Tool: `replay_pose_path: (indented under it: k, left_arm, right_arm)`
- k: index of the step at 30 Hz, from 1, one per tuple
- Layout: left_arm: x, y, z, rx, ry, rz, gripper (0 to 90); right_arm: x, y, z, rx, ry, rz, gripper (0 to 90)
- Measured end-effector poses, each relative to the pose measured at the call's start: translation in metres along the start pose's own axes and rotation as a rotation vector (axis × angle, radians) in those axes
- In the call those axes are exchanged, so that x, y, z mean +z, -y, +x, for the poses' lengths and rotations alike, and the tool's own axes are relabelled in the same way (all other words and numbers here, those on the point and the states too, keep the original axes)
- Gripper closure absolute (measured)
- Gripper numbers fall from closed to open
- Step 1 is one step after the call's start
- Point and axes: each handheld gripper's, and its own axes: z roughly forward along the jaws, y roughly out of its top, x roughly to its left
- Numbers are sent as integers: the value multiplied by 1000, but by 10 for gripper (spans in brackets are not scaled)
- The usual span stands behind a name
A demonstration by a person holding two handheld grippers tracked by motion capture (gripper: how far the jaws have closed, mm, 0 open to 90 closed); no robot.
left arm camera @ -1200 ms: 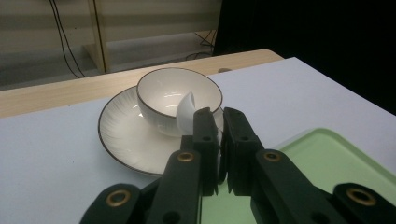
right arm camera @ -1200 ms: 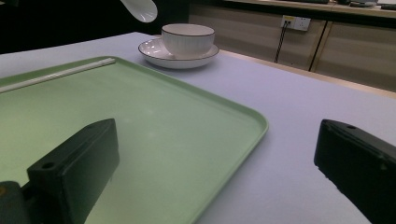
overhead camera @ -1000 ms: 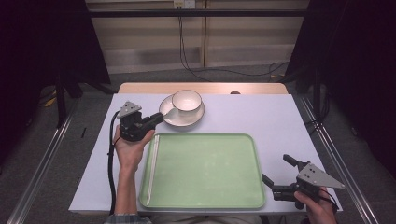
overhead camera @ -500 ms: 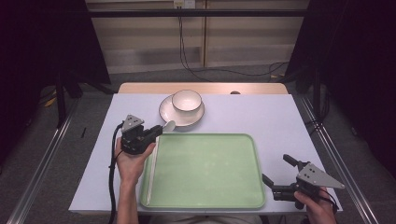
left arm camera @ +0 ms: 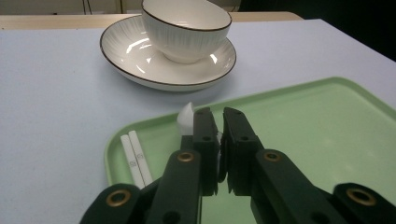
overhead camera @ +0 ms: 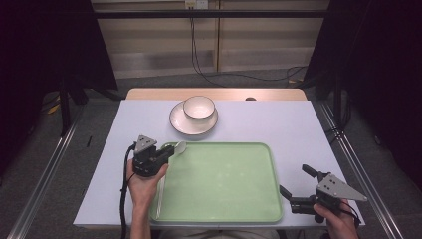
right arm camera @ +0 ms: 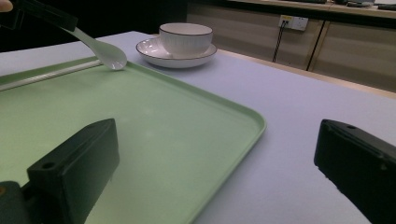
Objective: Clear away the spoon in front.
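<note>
We hold a white spoon (overhead camera: 177, 147) by its handle in the left tool (overhead camera: 166, 152), whose jaws are clamped on it. It hangs over the far left corner of the green tray (overhead camera: 224, 211), bowl end forward and tilted down, just above the tray's rim in the right gripper view.

The main risk, as we judge it, is the grip itself. The handle is thin and glossy, and the jaws catch it well back from the bowl end, so the spoon could pivot or slip between them. If we let go while it is this high, it could bounce or skate on the smooth tray, or tip over the rim onto the desk (overhead camera: 278, 124). Two white chopsticks (left arm camera: 135, 158) lie along the tray's left edge, just beside the tool. Lowering carelessly could knock them or set the spoon across them. The plate (overhead camera: 183, 124) with its bowl (overhead camera: 199, 108) stands near, just past the tray corner, so a forward swing could clip the plate.

The spoon looks like a short soup spoon, milky white and slightly translucent, with a rounded, deep bowl end and a flat handle.

The right tool (overhead camera: 298, 184) rests at the tray's near right corner, jaws wide apart, holding nothing.
</note>
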Motion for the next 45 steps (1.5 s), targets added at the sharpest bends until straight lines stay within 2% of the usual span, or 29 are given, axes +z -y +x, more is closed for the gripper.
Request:
replay_pose_path:
  k: [3,6,12,15,16,18,19,24,33,34,36,39,41,45]
  left_arm:
    - [0,5,-2,-8,-9,3,846]
    - [-1,7,-5,4,-22,11,845]
    - [1,14,-10,9,-39,70,844]
    - [4,19,-12,22,-68,96,843]
    - [6,21,-13,28,-91,105,843]
    - [8,25,-10,-4,-66,117,842]
    - [8,27,-10,-8,-53,118,842]
    - [10,33,-12,4,-83,151,841]
    - [14,41,-13,11,-81,186,838]
    - [15,41,-13,2,-92,187,838]
    - [17,43,-11,-2,-90,213,831]
    - [18,42,-10,-5,-79,210,804]
    - [19,42,-9,-11,-76,232,786]
    - [21,42,-11,13,-86,247,794]
  right_arm:
    - [0,0,0,-2,0,-5,0]
    - [0,0,0,-2,2,-2,0]
    - [0,0,0,-4,7,-4,0]
    - [0,0,0,-2,8,-3,0]
    - [-1,0,0,-4,8,-1,0]
    - [0,0,0,-4,7,-2,0]
    - [0,0,0,-4,7,-2,0]
    - [0,0,0,-1,6,-4,0]
    - [0,0,1,-3,10,-4,0]
    - [0,0,0,-3,7,-4,0]
    - [0,0,0,-4,5,-4,0]
    - [0,0,0,-3,8,-4,0]
    - [0,0,0,-5,12,-6,0]
    - [0,0,0,-4,10,-6,0]
